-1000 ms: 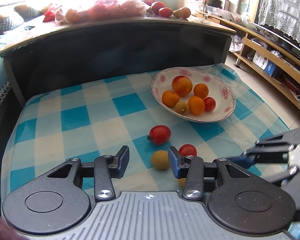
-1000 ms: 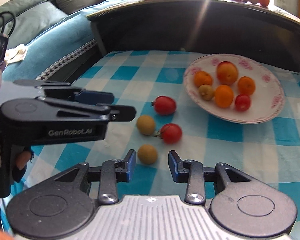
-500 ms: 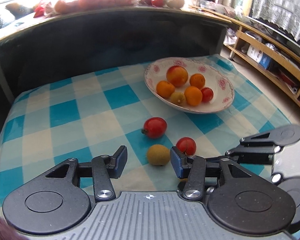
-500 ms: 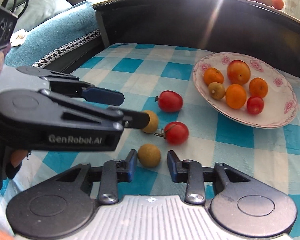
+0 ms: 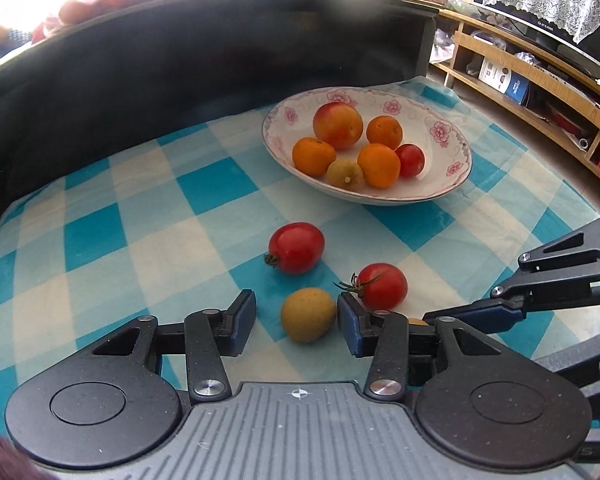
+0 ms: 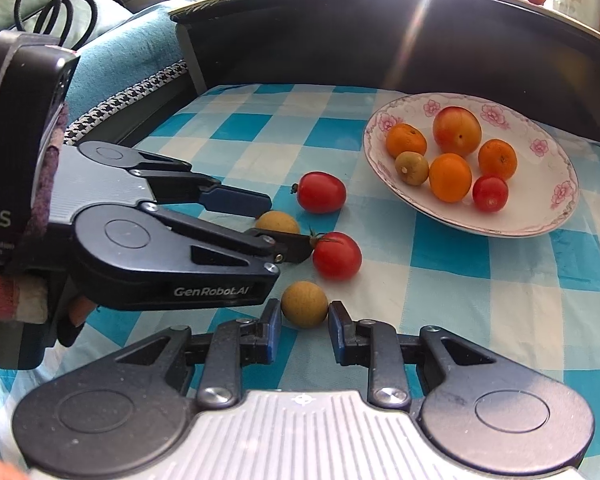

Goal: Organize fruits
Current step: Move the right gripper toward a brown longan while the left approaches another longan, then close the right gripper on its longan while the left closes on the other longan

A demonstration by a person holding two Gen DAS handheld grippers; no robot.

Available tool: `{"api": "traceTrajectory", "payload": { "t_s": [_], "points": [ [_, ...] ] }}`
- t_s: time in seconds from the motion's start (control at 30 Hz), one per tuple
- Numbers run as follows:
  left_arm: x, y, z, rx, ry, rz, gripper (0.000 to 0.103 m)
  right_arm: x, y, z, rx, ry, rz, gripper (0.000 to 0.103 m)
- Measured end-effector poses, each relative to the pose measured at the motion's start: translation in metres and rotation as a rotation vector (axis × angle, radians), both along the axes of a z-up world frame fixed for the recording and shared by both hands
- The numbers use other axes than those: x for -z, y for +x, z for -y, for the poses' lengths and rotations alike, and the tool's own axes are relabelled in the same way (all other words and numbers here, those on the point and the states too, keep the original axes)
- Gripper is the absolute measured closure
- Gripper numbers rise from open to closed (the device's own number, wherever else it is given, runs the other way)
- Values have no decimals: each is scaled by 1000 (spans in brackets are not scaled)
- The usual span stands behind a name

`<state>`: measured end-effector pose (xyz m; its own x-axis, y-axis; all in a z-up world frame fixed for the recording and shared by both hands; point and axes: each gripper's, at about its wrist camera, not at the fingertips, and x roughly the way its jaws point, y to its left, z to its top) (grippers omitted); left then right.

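Two tan round fruits and two red tomatoes (image 5: 296,247) (image 5: 382,285) lie on the blue checked cloth, in front of a flowered bowl (image 5: 284,120) of oranges and other fruit. My left gripper (image 5: 296,320) is open, and one tan fruit (image 5: 308,314) sits between its fingertips, close to the right pad. My right gripper (image 6: 304,326) has closed onto the other tan fruit (image 6: 304,304), which rests on the cloth with a pad against each side. In the right wrist view the left gripper (image 6: 286,224) straddles its fruit (image 6: 278,222) beside a tomato (image 6: 336,256).
A tall black curved wall (image 5: 180,80) rises behind the cloth, with more fruit on its top ledge. Wooden shelving (image 5: 540,80) stands to the right, a sofa (image 6: 120,52) to the left. A person's hand (image 6: 40,200) holds the left gripper. The bowl (image 6: 540,208) sits back right.
Both grippers have moved in low over the loose fruits. The right gripper's fingers have narrowed around its tan fruit. The left gripper's opening is unchanged.
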<state>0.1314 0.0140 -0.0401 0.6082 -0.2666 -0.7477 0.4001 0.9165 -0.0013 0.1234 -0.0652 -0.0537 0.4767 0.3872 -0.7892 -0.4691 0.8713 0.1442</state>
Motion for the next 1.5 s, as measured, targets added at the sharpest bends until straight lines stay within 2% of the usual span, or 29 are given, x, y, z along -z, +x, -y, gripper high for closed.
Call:
{"api": "traceTrajectory", "payload": {
  "t_s": [0.07, 0.23, 0.57, 0.77, 0.83, 1.0, 1.1, 1.13, 1.23, 1.5],
  "points": [
    [0, 0, 2, 8, -6, -3, 60, 0, 0, 1, 4, -4, -2, 73],
    [-2, -11, 4, 22, 7, -12, 67, -1, -4, 3, 14, -19, -2, 73],
    [-5, -39, 5, 20, 8, -43, 70, -4, -28, 19, 53, -36, -24, 73],
    [-6, -32, 3, -36, 0, -19, 60, -4, -37, 24, 68, -38, -27, 73],
    [-4, -25, 3, -54, -10, -13, 48, -3, -37, 25, 76, -31, -24, 73],
    [1, -17, 8, -65, -13, 7, 44, -3, -35, 25, 77, -30, -15, 73],
    [2, -17, 13, -56, 4, 29, 49, -2, -33, 23, 77, -27, -11, 73],
    [2, -18, 14, -50, -3, 27, 58, -2, -33, 24, 78, -26, -11, 73],
    [1, -20, 18, -30, 0, 23, 68, -2, -33, 25, 80, -21, -12, 73],
    [-3, -45, 14, -20, 12, -17, 68, -4, -37, 24, 74, -45, -19, 73]
  ]
}}
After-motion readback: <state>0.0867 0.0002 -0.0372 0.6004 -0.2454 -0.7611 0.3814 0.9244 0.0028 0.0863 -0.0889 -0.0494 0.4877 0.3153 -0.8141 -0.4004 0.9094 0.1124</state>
